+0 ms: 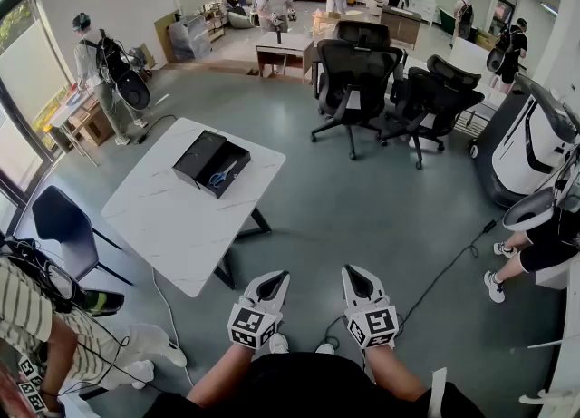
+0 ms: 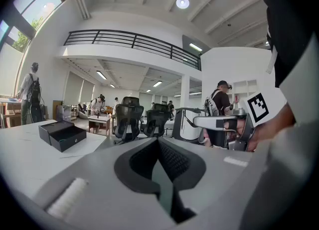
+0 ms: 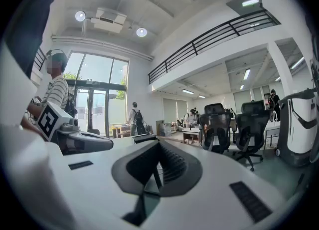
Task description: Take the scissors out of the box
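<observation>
Holding left hand-held gripper (image 1: 275, 277) and right hand-held gripper (image 1: 354, 272) pressed together, empty, well apart from scissors (image 1: 222, 174) in box (image 1: 201, 155) on table (image 1: 172, 221).

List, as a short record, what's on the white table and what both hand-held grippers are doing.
Table: white rectangular table, ahead and left of the grippers
Box: open black box on the table, a second black part right beside it
Scissors: blue-handled scissors lying inside the box
Left gripper: jaws shut, empty, held low away from the table
Right gripper: jaws shut, empty, beside the left one
Task state: scissors not yet taken out
</observation>
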Available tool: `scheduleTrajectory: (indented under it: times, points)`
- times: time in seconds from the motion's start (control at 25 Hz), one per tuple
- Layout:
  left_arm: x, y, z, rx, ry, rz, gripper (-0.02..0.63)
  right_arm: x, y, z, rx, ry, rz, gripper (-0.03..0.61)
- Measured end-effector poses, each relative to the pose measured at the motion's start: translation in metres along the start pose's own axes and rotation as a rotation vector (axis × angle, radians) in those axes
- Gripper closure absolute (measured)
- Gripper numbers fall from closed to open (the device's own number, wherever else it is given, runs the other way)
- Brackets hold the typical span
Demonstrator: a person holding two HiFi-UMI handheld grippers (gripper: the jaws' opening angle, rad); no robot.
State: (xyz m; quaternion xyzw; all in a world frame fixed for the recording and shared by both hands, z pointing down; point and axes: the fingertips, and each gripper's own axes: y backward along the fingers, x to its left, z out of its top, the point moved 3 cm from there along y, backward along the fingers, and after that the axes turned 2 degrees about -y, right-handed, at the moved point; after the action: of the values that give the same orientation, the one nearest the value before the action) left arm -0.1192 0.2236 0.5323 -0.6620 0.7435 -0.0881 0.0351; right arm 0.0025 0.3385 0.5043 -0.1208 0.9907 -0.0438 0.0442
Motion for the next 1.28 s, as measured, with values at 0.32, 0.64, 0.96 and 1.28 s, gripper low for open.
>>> scheduleTrajectory:
  times: [0.32,0.64,0.96,1.28]
  points:
    - [0.001,0.013,0.007,-0.016,-0.009,-0.016,0.604,0.017,-0.007,0.006,0.008,0.028,0.002,0.572]
    - [0.021,0.031,0.004,-0.028,-0.012,0.000,0.604,0.042,-0.017,0.007,-0.040,-0.041,0.046,0.571]
    - [0.050,0.056,-0.001,-0.042,0.022,0.000,0.604,0.084,-0.035,0.003,-0.002,-0.116,0.069,0.571]
    - [0.046,0.045,-0.014,-0.026,0.039,-0.064,0.604,0.091,-0.040,-0.005,0.031,-0.064,0.065,0.571]
